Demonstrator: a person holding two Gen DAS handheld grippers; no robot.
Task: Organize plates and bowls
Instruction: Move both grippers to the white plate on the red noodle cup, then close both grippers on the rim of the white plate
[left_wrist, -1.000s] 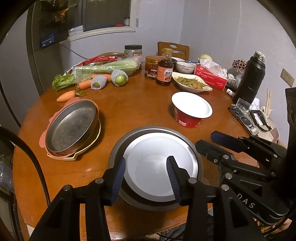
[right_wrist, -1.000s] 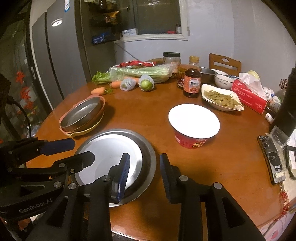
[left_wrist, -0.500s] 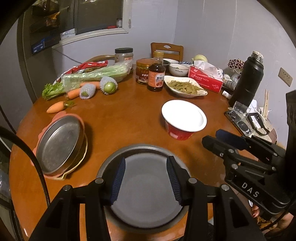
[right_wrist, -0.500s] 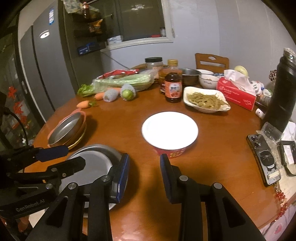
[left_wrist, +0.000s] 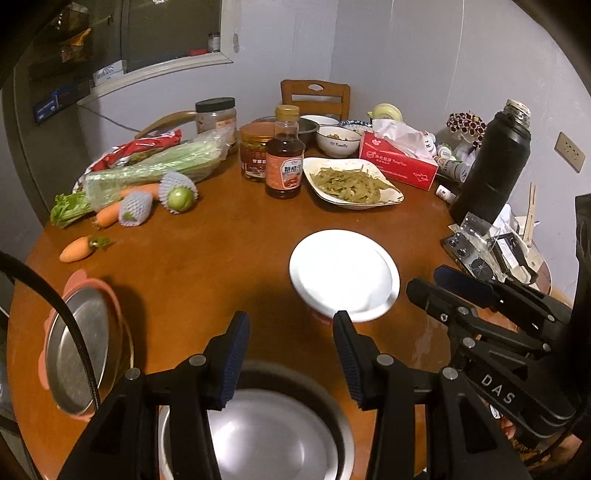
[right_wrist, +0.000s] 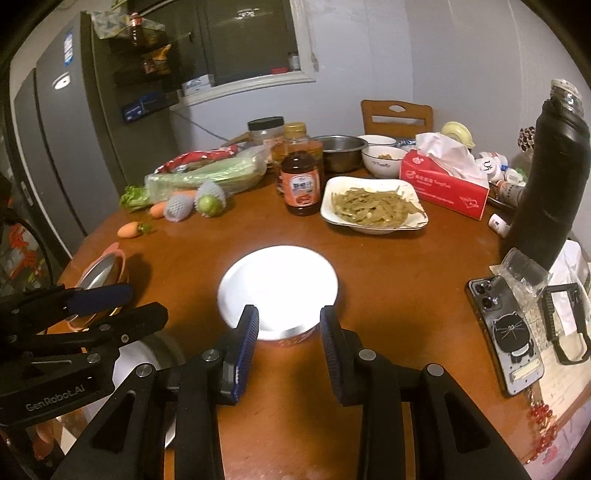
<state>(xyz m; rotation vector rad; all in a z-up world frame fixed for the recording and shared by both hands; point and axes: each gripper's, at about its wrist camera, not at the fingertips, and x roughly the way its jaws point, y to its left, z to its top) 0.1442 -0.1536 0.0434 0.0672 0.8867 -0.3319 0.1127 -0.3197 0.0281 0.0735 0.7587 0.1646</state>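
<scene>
Looking through the left wrist: left gripper (left_wrist: 290, 354) part open, empty, above the steel plates (left_wrist: 273, 428) at the worktop (left_wrist: 207, 266) near edge. White bowl (left_wrist: 343, 275) sits just beyond.

Right wrist: right gripper (right_wrist: 289, 349) narrow, empty, straddling the bowl's (right_wrist: 277, 286) near rim without touching. Bowl probably light, rigid, slick; take it at the rim.
</scene>
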